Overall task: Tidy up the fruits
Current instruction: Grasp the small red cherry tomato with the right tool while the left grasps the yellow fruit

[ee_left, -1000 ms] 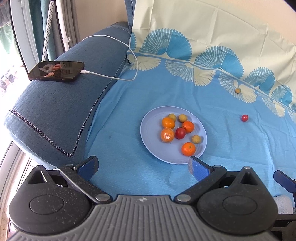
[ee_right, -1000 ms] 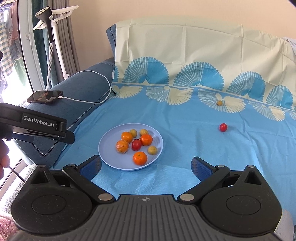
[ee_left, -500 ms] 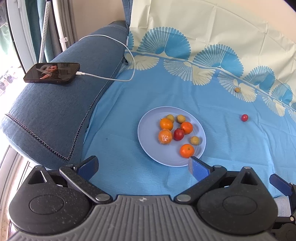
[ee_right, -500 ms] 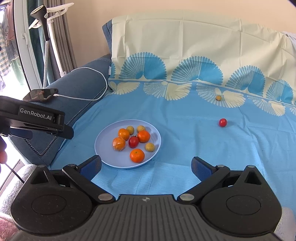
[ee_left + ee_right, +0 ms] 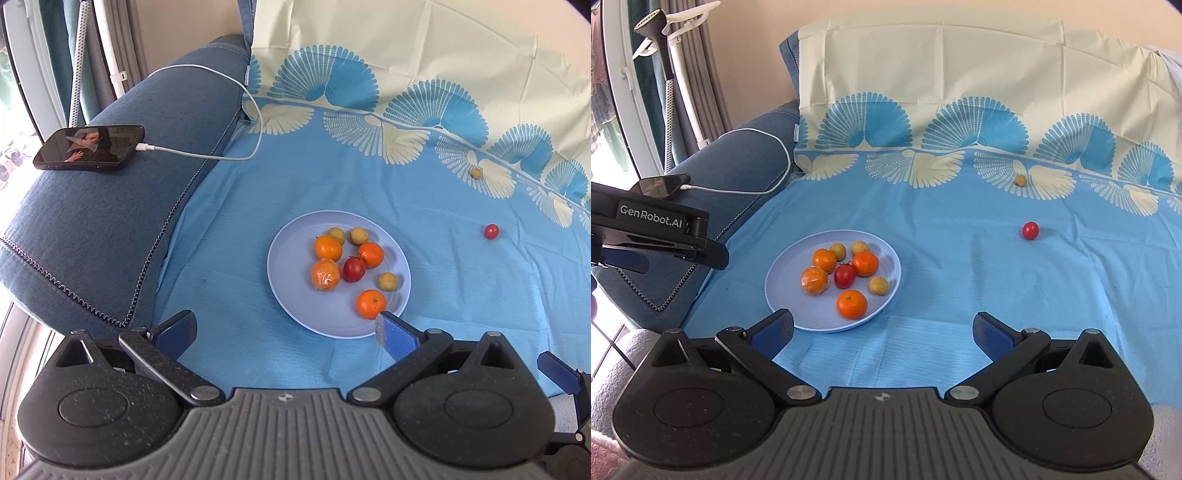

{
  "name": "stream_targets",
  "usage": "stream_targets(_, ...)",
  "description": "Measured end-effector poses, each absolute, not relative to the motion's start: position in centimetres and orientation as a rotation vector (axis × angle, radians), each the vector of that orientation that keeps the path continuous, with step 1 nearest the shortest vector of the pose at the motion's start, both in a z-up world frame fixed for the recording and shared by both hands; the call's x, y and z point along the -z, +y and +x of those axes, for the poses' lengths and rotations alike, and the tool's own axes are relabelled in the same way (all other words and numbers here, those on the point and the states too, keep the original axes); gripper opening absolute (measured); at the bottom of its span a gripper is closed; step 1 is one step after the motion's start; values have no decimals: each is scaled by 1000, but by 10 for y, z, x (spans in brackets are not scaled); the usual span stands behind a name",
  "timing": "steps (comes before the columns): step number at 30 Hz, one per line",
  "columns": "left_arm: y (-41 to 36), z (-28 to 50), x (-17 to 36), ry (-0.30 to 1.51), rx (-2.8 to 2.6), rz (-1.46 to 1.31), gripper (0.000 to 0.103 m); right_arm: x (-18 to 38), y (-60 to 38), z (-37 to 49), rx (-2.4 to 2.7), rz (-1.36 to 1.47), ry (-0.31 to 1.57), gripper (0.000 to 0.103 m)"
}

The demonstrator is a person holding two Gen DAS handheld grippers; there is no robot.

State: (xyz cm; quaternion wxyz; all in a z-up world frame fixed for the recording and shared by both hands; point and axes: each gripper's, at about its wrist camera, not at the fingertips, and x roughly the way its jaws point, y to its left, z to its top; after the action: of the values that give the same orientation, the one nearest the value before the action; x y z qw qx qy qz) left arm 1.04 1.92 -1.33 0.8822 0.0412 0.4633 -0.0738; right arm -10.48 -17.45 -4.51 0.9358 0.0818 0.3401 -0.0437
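A pale blue plate (image 5: 291, 310) (image 5: 786, 295) lies on the blue sheet, holding several oranges, small yellow fruits and one red tomato (image 5: 354, 268) (image 5: 844, 275). Away from the plate, a small red tomato (image 5: 491, 231) (image 5: 1030, 230) lies to its right. Farther back, a small yellow fruit (image 5: 475, 172) (image 5: 1020, 180) rests on the patterned border. My left gripper (image 5: 286, 332) is open and empty at the plate's near edge. My right gripper (image 5: 882, 332) is open and empty, just right of the plate's near edge. The left gripper's body (image 5: 653, 229) shows at the right wrist view's left.
A phone (image 5: 88, 147) (image 5: 661, 184) on a white charging cable (image 5: 221, 110) lies on the dark blue sofa arm (image 5: 92, 229) at left. A cream and blue patterned sheet (image 5: 960, 92) drapes the backrest. A garment steamer (image 5: 668, 74) stands by the window.
Both views have shifted slightly: the plate and loose fruits sit a little lower and farther left in the right wrist view. No fruit has moved and both grippers stay open.
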Motion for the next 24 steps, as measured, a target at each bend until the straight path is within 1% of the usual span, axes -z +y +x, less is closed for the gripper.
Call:
stream_targets(6,12,26,18,986,150,82,103,55,-197,-91,151,174,686,102)
stream_targets(12,-3,49,22,1007,130,80,103,77,-241,-62,276,158,659,102)
stream_targets(16,-18,68,28,1029,119,85,103,102,-282,-28,355,170,653,102)
stream_targets(24,-58,104,43,1062,107,110,103,163,-372,68,479,270,676,102)
